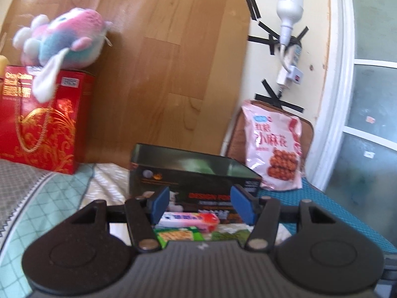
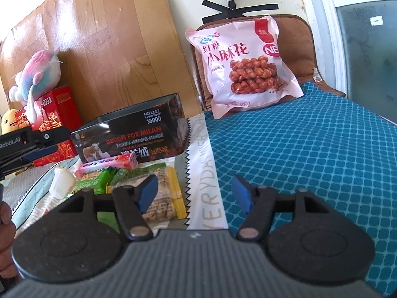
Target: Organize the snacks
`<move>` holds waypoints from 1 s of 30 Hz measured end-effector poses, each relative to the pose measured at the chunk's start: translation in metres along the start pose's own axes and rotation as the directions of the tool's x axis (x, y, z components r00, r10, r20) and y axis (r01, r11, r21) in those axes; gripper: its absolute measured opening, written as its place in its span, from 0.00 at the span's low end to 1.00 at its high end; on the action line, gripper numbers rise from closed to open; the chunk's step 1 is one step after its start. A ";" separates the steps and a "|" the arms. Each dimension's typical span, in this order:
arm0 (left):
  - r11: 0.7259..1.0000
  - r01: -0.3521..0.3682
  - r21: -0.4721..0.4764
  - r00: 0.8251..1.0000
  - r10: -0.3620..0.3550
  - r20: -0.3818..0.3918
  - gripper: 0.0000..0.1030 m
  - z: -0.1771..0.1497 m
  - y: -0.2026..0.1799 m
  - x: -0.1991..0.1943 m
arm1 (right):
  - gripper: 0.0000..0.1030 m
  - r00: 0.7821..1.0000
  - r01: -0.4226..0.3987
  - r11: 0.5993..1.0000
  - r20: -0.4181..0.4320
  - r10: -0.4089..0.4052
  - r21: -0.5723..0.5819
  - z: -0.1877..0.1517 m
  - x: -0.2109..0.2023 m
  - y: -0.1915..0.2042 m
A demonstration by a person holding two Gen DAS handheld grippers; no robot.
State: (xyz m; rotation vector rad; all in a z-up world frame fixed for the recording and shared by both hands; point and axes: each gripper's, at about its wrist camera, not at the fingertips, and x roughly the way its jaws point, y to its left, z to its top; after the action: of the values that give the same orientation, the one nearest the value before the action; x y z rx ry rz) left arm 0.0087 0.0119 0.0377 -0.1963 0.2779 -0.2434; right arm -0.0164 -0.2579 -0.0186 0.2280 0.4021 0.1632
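A black open-topped box [image 1: 193,173] stands on the bed, with a small heap of snacks before it. The heap holds a pink bar [image 1: 188,219], a green packet [image 1: 177,236] and a clear biscuit pack with a yellow edge [image 2: 163,198]. My left gripper [image 1: 202,206] is open just above the pink bar, its blue pads apart and touching nothing. My right gripper [image 2: 194,195] is open over the white cloth strip, its left pad above the biscuit pack. A big pink bag of fried twists [image 2: 245,67] leans on a brown cushion behind. The left gripper [image 2: 60,140] shows at the right wrist view's left edge.
A red gift box [image 1: 37,119] with a plush toy [image 1: 59,42] on top stands at the back left against a wooden board. A small white bottle [image 2: 60,182] lies left of the snacks. A blue patterned mat [image 2: 310,161] covers the right side. A hand [image 2: 5,218] shows at the left edge.
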 end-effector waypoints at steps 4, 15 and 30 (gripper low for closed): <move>1.000 -0.009 0.009 1.000 0.010 -0.011 0.56 -0.001 0.001 0.004 | 0.71 1.000 -0.011 1.000 0.005 0.011 0.003 0.000 -0.001 -0.001; 0.999 0.008 0.050 0.999 -0.006 -0.046 0.66 -0.008 -0.004 0.011 | 0.72 1.000 -0.009 1.000 0.007 0.009 -0.013 -0.001 -0.002 0.005; 1.000 0.002 0.031 1.000 -0.001 -0.031 0.69 -0.007 -0.002 0.008 | 0.72 1.000 -0.018 1.000 0.012 0.018 -0.018 0.000 -0.003 0.006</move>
State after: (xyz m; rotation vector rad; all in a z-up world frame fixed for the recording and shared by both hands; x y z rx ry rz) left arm 0.0140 0.0072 0.0295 -0.1619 0.3047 -0.2519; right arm -0.0203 -0.2525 -0.0158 0.2148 0.3864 0.1834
